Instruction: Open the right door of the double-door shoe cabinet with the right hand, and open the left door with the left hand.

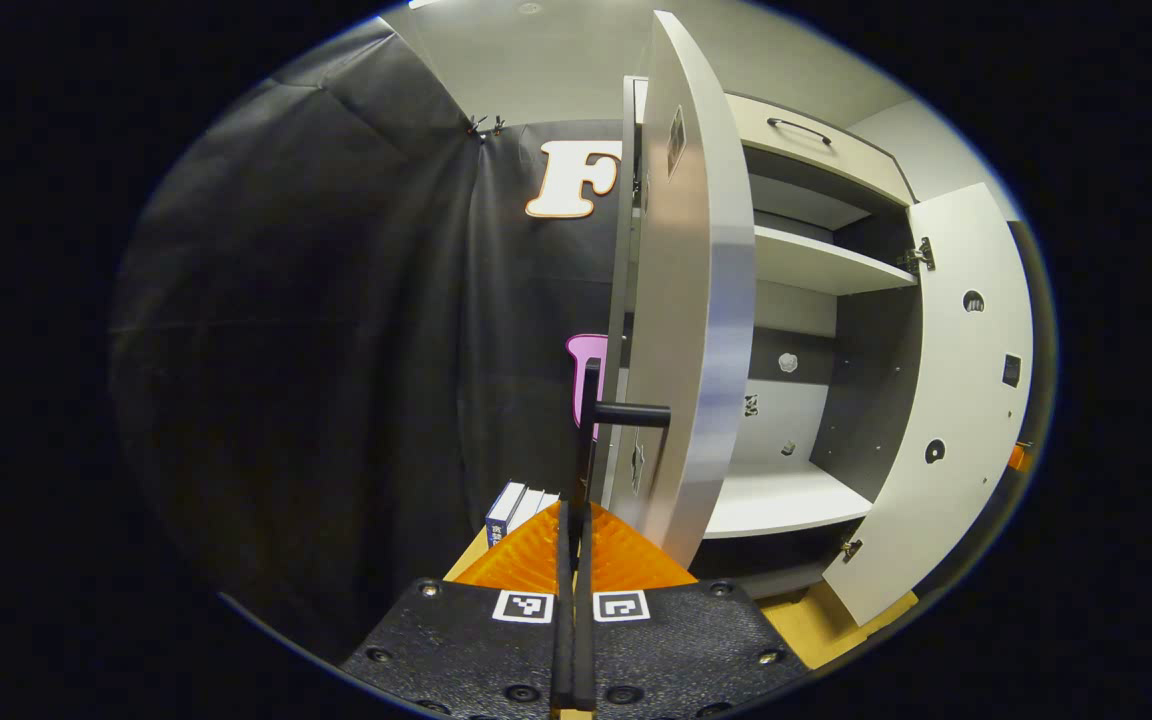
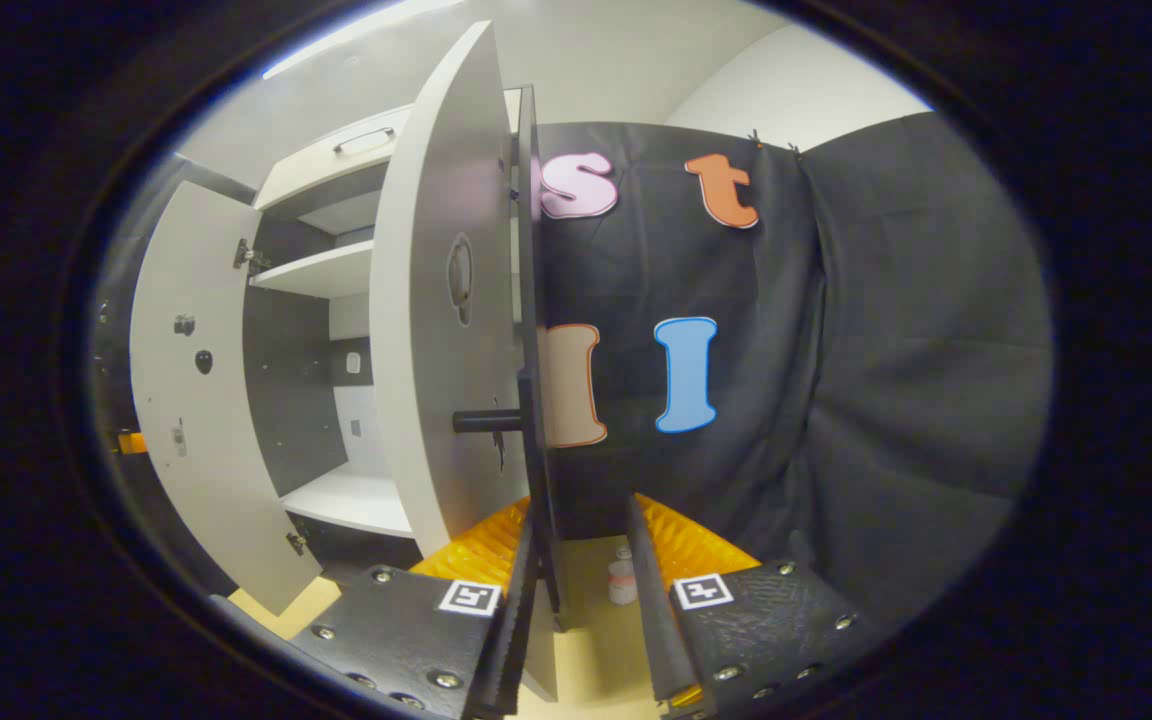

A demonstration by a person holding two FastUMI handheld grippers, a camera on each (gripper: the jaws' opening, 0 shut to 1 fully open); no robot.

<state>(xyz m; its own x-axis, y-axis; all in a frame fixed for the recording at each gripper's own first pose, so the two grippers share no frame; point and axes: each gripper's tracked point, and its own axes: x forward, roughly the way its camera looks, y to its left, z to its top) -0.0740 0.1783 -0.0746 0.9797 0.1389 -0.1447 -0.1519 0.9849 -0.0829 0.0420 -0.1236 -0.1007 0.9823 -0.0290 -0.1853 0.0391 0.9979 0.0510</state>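
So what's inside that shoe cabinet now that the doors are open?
Inside the shoe cabinet are two bare shelves: the upper shelf and the lower shelf. No shoes visible. The left door covers part of the interior.

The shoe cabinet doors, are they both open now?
Yes, both open. The left door and right door stand swung out, and the bare shelves inside show between them.

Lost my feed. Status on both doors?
Left hand-held gripper shut on left door handle. Right hand-held gripper open around right door handle. Both doors open. Nothing blocking.
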